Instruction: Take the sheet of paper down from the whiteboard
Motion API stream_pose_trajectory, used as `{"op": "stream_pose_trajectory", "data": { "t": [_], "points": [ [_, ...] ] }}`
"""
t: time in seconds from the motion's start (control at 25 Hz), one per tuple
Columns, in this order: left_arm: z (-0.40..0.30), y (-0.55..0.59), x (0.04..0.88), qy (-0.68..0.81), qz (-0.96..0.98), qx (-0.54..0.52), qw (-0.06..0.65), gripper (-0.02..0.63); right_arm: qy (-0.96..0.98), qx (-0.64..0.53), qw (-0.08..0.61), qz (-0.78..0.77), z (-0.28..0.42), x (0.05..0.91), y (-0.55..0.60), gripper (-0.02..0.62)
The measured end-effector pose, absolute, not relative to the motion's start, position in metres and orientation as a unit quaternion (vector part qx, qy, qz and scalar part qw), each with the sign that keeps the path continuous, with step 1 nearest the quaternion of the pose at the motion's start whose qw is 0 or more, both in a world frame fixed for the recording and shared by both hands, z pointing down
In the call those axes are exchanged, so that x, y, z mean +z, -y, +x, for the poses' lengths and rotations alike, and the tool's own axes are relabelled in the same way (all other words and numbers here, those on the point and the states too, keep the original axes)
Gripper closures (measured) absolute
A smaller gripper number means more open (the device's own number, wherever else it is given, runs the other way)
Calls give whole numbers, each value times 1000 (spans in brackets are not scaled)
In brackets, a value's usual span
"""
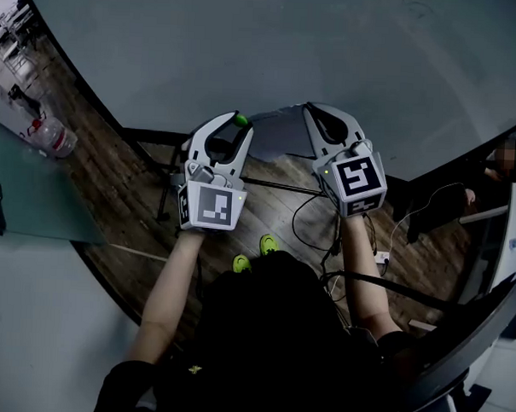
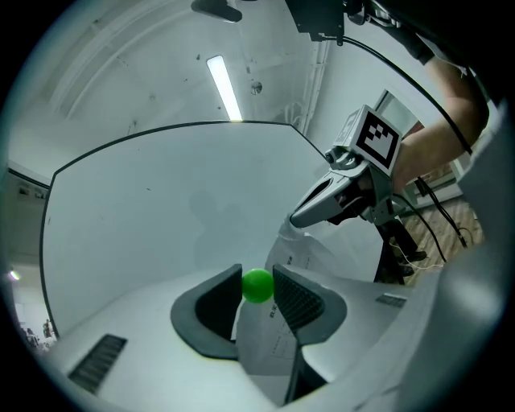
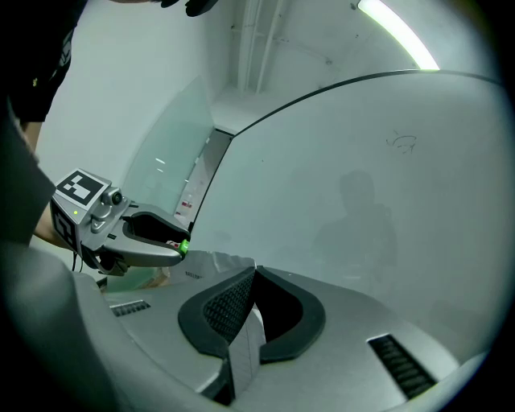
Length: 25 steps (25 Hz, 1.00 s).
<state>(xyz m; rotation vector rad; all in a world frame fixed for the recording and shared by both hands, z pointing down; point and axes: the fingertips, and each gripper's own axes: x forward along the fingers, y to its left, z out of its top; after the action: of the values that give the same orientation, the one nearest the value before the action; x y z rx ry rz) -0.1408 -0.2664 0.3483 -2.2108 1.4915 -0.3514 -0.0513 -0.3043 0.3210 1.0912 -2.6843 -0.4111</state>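
Observation:
Both grippers hold a sheet of paper [image 1: 278, 133] stretched between them, just in front of the whiteboard [image 1: 248, 47]. My left gripper [image 1: 236, 125] is shut on a small green round magnet [image 1: 241, 120] at its tips. In the left gripper view the magnet [image 2: 257, 286] sits between the pads, and the paper [image 2: 265, 342] runs down through the same gap. My right gripper [image 1: 313, 111] is shut on the sheet's other edge. The right gripper view shows the paper [image 3: 245, 350] pinched edge-on between closed pads. The sheet hangs clear of the board.
A plastic bottle [image 1: 52, 136] lies on the wooden floor at the left, beside a glass partition [image 1: 36, 200]. The board's stand legs [image 1: 164, 197] and loose cables [image 1: 317, 216] lie below the grippers. A person [image 1: 499, 169] is at the right edge.

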Motion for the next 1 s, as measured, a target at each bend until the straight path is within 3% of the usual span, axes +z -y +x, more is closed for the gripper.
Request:
{"op": "stream_pose_trajectory", "data": {
  "t": [1.0],
  "points": [
    [-52, 175, 365, -554, -792, -150, 209, 467, 936, -94, 92, 327, 25, 354, 209, 584]
  ]
}}
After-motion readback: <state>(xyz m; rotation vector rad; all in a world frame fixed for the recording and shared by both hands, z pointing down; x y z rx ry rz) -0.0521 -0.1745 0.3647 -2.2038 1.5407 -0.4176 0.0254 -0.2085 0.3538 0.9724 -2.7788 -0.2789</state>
